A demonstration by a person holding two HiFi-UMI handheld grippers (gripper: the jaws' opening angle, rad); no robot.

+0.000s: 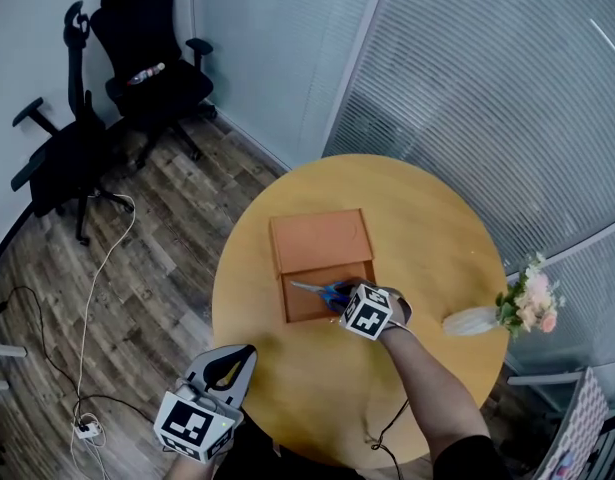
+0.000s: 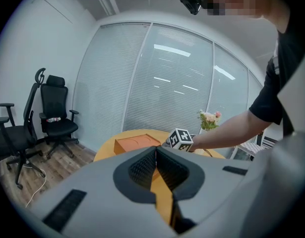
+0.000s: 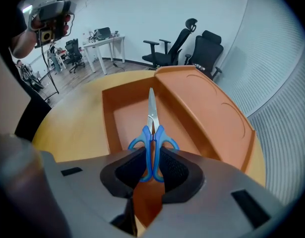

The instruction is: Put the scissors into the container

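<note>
- Presently, the right gripper is over the near half of the orange container, which sits near the middle of the round wooden table.
- Right jaws: closed narrow on the blue handles of the scissors. In the right gripper view the pads press both handle loops of the scissors from either side.
- Scissor blades: shut and pointing straight away from the right gripper, out over the floor of the open compartment.
- Blade tip against the floor of the container, or just above it: cannot tell.
- Container: the far half is covered by a flat lid and the near half is open. The scissors are in line with the open half, beside the lid's edge.
- Left gripper: low at the near-left edge of the table, well apart from the container.
- Left jaws: in the left gripper view the left gripper has its pads together at the tips, with nothing between them.
- Marker cube on the right gripper shows from the left gripper view, with the person's bare forearm behind it.
- Vase of pink flowers: at the table's right edge, well apart from the container.
- Two black office chairs stand by the wall on the wood floor. A white cable trails across the floor to the left of the table.
</note>
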